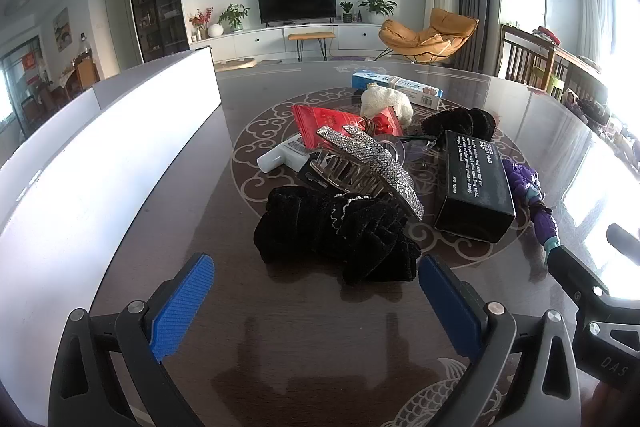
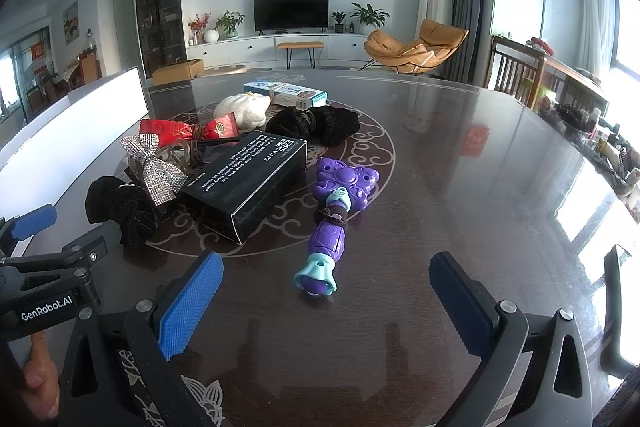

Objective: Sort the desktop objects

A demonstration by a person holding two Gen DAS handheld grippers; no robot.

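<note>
A heap of small things lies mid-table. Nearest my left gripper is a black velvet scrunchie, just beyond its open blue pads. Behind it rest a rhinestone hair claw, a black box, red snack packets, a white tube and a cream plush. My right gripper stands open near a purple toy wand, whose teal end lies between the fingertips' line. The black box and the scrunchie lie left of it.
A white storage box runs along the table's left side. A blue-and-white carton and a second black scrunchie lie at the back of the heap. The dark glossy table stretches bare to the right.
</note>
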